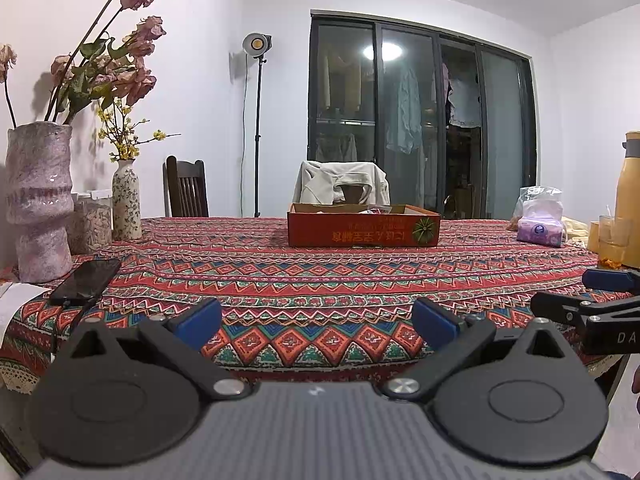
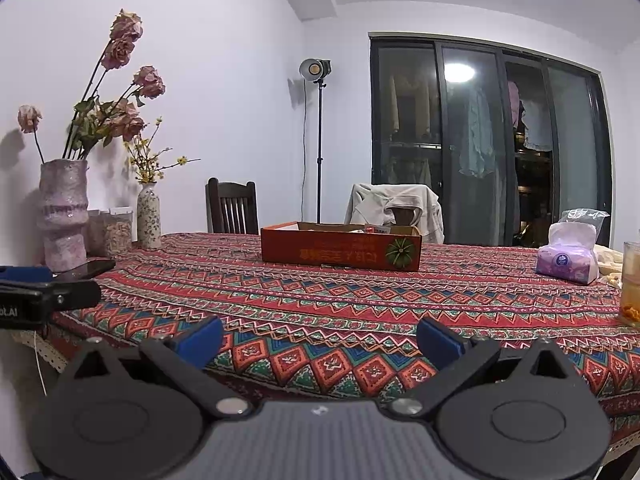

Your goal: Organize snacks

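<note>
left wrist view: we hold the left gripper (image 1: 316, 322) and right gripper (image 2: 320, 340), jaws spread and empty, facing the red box (image 1: 364, 229) across the bench (image 1: 320, 280).

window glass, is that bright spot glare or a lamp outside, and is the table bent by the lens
Left wrist view: the spot looks like a ceiling light reflected in the dark window glass; the tablecloth bows strongly. Right wrist view: same reflection, bowing milder.
</note>
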Tool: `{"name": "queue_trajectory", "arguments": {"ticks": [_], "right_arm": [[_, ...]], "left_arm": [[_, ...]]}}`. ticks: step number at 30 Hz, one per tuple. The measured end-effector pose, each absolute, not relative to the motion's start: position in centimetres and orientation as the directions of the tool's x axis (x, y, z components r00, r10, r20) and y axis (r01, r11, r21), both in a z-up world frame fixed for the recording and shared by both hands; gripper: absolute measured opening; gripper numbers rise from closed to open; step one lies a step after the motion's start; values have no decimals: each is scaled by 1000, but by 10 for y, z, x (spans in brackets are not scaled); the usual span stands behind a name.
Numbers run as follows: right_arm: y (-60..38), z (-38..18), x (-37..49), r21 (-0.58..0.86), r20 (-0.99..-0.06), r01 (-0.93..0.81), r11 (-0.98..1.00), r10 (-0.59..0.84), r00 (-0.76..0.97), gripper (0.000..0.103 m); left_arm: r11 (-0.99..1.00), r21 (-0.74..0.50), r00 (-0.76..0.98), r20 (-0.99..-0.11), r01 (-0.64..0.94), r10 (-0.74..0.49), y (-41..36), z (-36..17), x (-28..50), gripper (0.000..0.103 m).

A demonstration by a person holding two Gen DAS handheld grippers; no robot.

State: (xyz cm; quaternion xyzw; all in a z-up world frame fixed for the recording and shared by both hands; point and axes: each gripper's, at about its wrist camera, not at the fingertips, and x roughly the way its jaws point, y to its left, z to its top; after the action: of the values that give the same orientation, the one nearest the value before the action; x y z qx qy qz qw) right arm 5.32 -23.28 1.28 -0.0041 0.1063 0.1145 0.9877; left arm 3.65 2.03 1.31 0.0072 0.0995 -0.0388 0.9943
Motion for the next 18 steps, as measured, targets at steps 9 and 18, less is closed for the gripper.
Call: {"name": "queue_trajectory", "arguments": {"ticks": [9,18], "right_arm": [[-232,12,52,-1,-203,-222,975,217,955,103],[-233,11,51,-1,-199,-220,975,216,956,103]], "left_arm": [[997,8,977,-200,80,-77,21,13,37,103],[997,9,977,-199,83,-80,21,13,37,103]]}}
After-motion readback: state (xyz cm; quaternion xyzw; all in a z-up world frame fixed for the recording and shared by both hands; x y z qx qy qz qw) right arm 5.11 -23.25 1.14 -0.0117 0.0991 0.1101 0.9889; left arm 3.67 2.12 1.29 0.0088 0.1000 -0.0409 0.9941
